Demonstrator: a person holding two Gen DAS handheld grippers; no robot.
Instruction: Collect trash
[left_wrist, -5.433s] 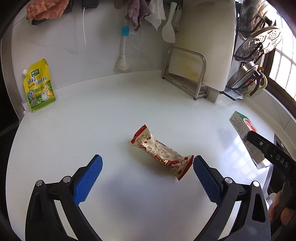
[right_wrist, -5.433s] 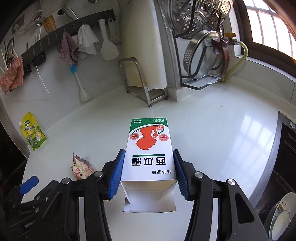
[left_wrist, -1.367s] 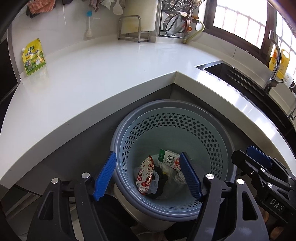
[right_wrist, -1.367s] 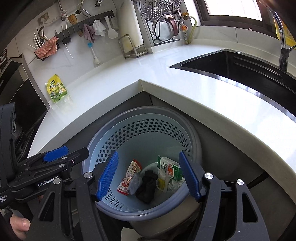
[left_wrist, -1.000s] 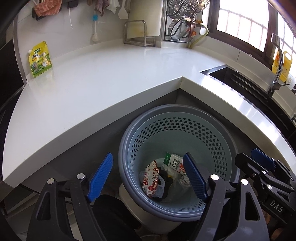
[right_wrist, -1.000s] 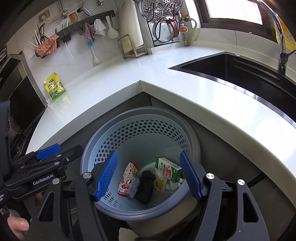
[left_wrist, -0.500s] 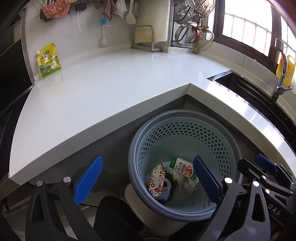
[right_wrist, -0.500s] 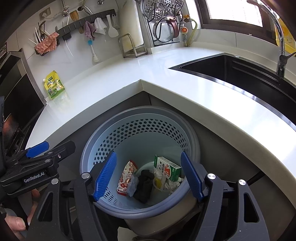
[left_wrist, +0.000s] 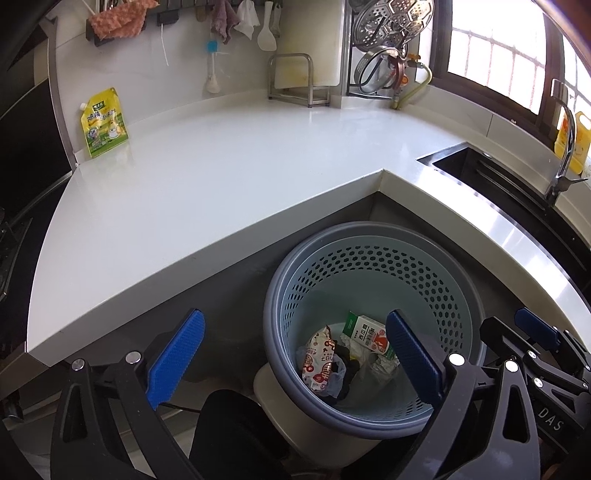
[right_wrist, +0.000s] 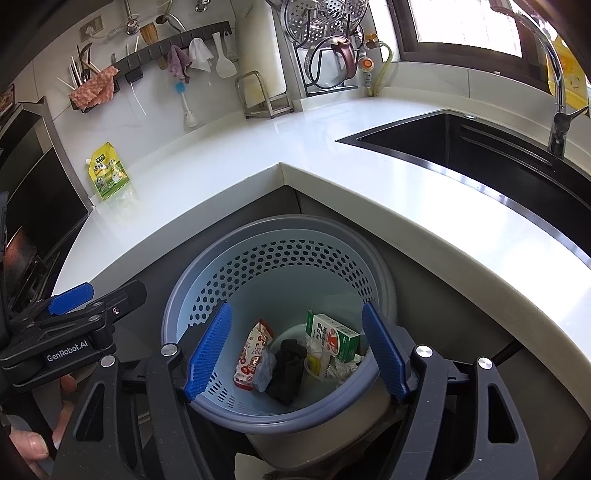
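Observation:
A grey perforated waste basket (left_wrist: 369, 232) (right_wrist: 280, 223) stands on the floor in the inner corner of the counter. Inside it lie a red-and-white snack wrapper (left_wrist: 319, 360) (right_wrist: 253, 356), a green-and-white carton (left_wrist: 367, 332) (right_wrist: 334, 334), a black crumpled item (right_wrist: 290, 363) and other scraps. My left gripper (left_wrist: 293, 321) hangs above the basket's left rim, open wide and empty. My right gripper (right_wrist: 297, 312) is over the basket mouth, open, with nothing between its blue pads. Each gripper shows at the edge of the other's view.
The white L-shaped counter (left_wrist: 221, 177) wraps around the basket. A yellow pouch (left_wrist: 103, 122) leans on the back wall at the left. A black sink (right_wrist: 480, 158) with a faucet (right_wrist: 557, 122) lies at the right, and a dish rack (left_wrist: 384, 55) at the back. A hand (right_wrist: 29, 443) holds the left tool.
The left jaws have spread much wider, and the left view has shifted so the basket sits further right and lower. The right gripper has stayed put over the basket.

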